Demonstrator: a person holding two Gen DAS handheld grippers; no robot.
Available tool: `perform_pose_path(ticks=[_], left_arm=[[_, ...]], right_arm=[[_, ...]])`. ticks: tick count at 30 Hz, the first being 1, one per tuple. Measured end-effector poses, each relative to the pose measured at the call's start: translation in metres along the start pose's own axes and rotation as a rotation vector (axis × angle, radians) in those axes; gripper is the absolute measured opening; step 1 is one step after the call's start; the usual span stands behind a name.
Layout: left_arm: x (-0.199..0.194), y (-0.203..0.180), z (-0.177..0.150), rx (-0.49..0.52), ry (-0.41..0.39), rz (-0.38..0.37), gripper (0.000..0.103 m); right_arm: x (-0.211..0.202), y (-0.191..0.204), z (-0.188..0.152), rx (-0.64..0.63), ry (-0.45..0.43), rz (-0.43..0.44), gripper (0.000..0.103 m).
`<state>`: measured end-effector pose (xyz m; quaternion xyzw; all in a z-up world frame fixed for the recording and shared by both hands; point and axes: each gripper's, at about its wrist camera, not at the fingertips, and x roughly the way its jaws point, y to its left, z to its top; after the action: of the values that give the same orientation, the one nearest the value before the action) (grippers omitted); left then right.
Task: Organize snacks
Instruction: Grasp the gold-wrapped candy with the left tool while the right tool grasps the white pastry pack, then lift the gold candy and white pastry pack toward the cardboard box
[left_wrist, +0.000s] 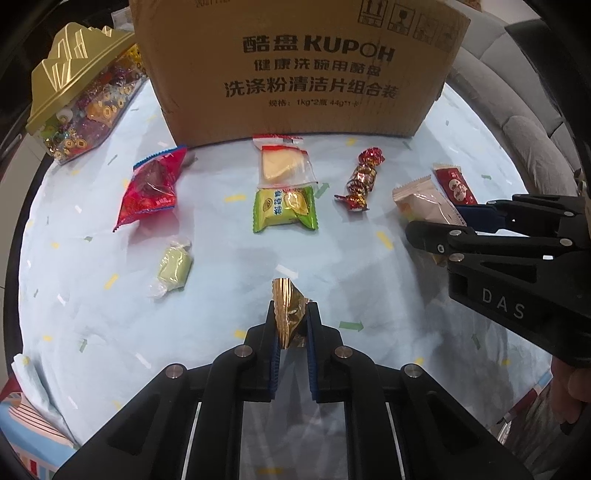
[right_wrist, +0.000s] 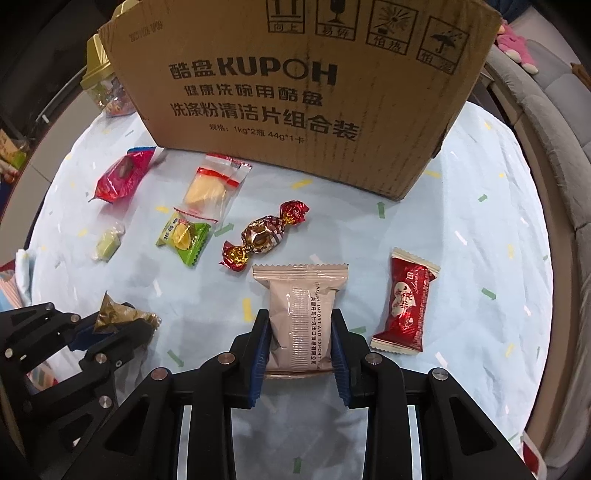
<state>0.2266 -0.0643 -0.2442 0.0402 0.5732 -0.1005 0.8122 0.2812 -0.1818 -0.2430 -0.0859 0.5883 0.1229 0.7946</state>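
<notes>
- Gold foil shows between the fingers of our left gripper (left_wrist: 291, 319): the jaws are closed on a crinkled gold packet (left_wrist: 290, 314), which stands on edge between the blue pads.
- Our right gripper (right_wrist: 300, 341) has its jaws pressed against both sides of a beige pouch (right_wrist: 301, 306) lying on the pale blue tablecloth (right_wrist: 480, 258).
- Just right of that pouch lies a red packet (right_wrist: 404, 306) with white ends, flat on the cloth and apart from the gripper.
- Further out we see a pale green sweet (left_wrist: 173, 269) on the left, a green packet (left_wrist: 284, 208) in the middle, and a red and gold twisted sweet (left_wrist: 362, 179) to its right.
- Touching the green packet's far edge is a clear bag (left_wrist: 286, 164) with a yellow piece inside; well to its left lies a red bag (left_wrist: 153, 186).
- At the back stands a cardboard box (left_wrist: 306, 66), with a gold-lidded jar (left_wrist: 81, 96) of bright sweets to its left.
</notes>
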Motion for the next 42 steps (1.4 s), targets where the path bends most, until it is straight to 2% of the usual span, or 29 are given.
perform_pose_path(ticks=[15, 42], left_arm=[[-0.025, 0.007, 0.006, -0.016, -0.05, 0.011, 0.013], [-0.087, 0.015, 0.018, -0.049, -0.166, 0.037, 0.013]], right_arm=[[-0.025, 0.004, -0.006, 0.007, -0.041, -0.01, 0.032], [-0.095, 0.015, -0.008, 0.035, -0.149, -0.028, 0.032]])
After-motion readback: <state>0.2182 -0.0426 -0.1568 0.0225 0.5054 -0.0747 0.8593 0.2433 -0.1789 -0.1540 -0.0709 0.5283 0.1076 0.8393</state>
